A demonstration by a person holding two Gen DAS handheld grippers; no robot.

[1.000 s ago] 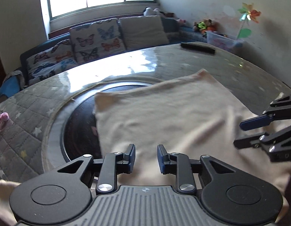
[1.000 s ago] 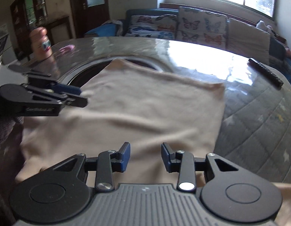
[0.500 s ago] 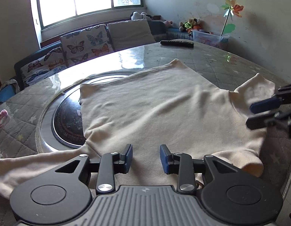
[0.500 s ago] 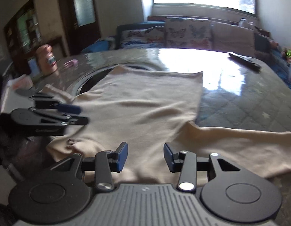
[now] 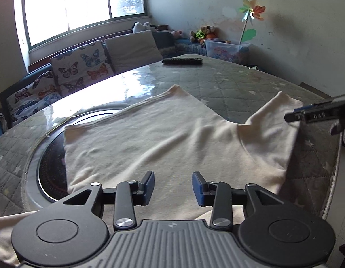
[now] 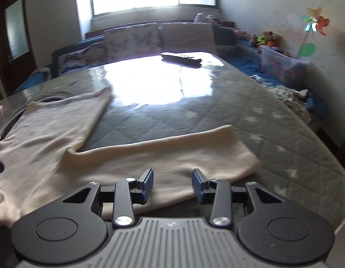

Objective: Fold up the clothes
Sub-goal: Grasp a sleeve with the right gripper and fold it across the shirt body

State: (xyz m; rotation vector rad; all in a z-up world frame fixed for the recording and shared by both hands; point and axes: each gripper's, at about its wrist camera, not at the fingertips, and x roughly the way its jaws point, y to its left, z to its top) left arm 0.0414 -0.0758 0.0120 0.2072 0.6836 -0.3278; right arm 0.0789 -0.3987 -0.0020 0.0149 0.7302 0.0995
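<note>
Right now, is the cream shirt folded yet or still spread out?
Spread, not folded. The cream shirt lies flat in one layer on the table, its sleeve stretched sideways. Both grippers are open and hold nothing.

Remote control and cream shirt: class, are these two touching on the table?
Apart. The left wrist view shows the remote control at the far edge, with bare quilted table between it and the cream shirt.

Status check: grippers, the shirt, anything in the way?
Left gripper open, right gripper open, both empty. Cream shirt spread flat on the table, right sleeve extended, unfolded. Remote at far edge, clear of the shirt.
</note>
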